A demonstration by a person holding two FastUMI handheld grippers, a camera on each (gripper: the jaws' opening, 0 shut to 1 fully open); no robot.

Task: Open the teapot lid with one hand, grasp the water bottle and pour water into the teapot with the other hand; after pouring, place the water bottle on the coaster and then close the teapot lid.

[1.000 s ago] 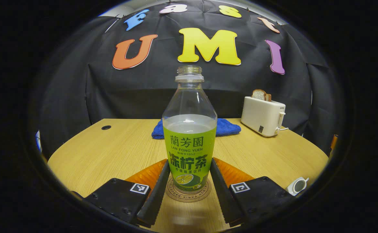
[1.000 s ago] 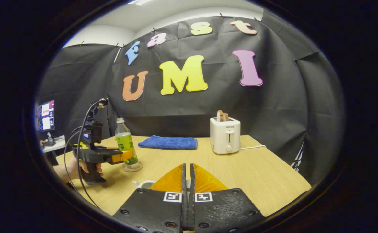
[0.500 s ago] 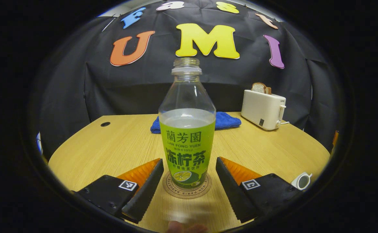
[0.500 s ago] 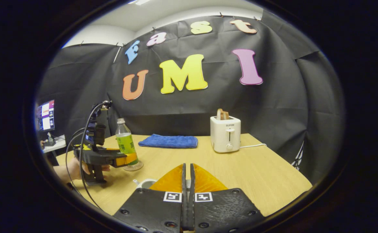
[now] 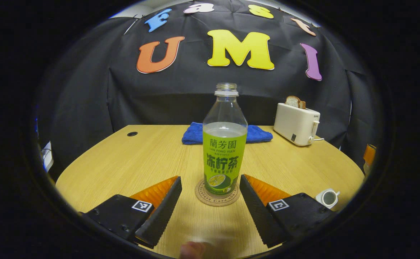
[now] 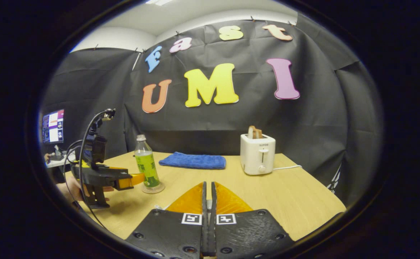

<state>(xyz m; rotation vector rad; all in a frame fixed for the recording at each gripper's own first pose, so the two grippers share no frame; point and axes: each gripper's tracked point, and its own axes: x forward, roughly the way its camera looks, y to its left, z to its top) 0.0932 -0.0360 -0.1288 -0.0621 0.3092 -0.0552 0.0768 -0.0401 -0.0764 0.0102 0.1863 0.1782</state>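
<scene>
One water bottle (image 5: 225, 151), uncapped, upright on coaster (image 5: 217, 196); left gripper (image 5: 210, 201) fingers released either side, untouching. Right gripper (image 6: 208, 216) fingers clenched, contents untellable. Risk: a finger clipping the bottle, spilling.

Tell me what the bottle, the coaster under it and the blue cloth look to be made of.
Bottle: clear glossy plastic, probably; you see through its upper part, and a printed green sleeve wraps the lower.
Coaster: matte brown disc with printed rim, perhaps cork or card.
Blue cloth: soft folded terry-like fabric, with a fuzzy surface.
</scene>
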